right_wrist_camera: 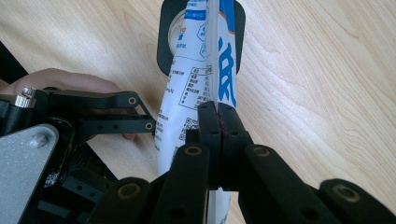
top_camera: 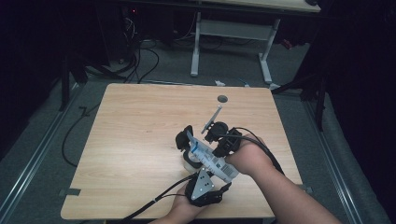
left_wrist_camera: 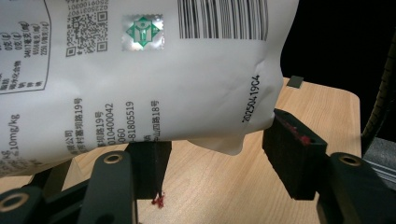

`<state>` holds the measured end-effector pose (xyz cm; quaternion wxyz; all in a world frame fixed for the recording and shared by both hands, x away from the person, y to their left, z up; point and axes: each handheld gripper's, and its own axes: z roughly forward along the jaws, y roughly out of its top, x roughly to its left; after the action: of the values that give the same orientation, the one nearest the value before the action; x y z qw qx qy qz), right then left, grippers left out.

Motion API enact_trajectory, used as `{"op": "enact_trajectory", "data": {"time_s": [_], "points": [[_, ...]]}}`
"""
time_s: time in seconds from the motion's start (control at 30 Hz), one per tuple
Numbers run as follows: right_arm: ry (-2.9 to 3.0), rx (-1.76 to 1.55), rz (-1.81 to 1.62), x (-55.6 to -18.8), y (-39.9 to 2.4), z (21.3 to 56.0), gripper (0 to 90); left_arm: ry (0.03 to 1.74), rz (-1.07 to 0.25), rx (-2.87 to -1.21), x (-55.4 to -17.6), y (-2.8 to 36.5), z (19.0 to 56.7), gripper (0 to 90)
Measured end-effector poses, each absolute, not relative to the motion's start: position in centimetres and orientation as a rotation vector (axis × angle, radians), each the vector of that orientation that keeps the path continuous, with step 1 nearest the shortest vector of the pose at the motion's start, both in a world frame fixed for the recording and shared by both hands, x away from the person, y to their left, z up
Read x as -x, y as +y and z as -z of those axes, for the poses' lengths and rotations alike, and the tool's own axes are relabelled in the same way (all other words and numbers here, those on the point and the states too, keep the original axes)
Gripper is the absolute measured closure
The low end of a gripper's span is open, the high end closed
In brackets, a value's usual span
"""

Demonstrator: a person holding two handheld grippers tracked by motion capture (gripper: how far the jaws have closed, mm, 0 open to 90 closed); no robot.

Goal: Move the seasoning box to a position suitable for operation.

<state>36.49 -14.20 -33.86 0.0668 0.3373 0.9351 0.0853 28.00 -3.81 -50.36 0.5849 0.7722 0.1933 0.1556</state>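
One pale wooden tabletop [top_camera: 140, 154] carries everything, and over its near right part I hold one white printed plastic pouch [top_camera: 212, 161] with a barcode and small text. My right claw [right_wrist_camera: 218, 122] has its jaws pressed together on the pouch's flat seam, so that grip carries it. My left claw [left_wrist_camera: 212, 158] stands with jaws apart; the pouch's lower corner hangs between them and above them, and I cannot see either pad pressing on it. Beyond the pouch's far end sits one black rounded holder with a pale ring inside [right_wrist_camera: 164, 42], resting on the tabletop, and the pouch's end lies over it.

The step, as I judge it, is bringing the pouch's end to that holder. To do it well I would keep the right claw clamped on the seam, then close the left claw on the loose corner so the soft bag stops sagging, and steer with both hands together. Pulling the two apart could crease or tear the film.

Counted, largest first: one tabletop, one pouch, two claws, one holder.
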Motion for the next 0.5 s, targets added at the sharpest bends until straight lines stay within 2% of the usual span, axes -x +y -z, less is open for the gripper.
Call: {"op": "enact_trajectory", "data": {"time_s": [0.5], "points": [[2.819, -1.009, -0.239, -36.82, -14.13, 33.73, 90.0, 0.459, -0.352, -1.782, -28.22, -3.91, 50.26, 43.4]]}}
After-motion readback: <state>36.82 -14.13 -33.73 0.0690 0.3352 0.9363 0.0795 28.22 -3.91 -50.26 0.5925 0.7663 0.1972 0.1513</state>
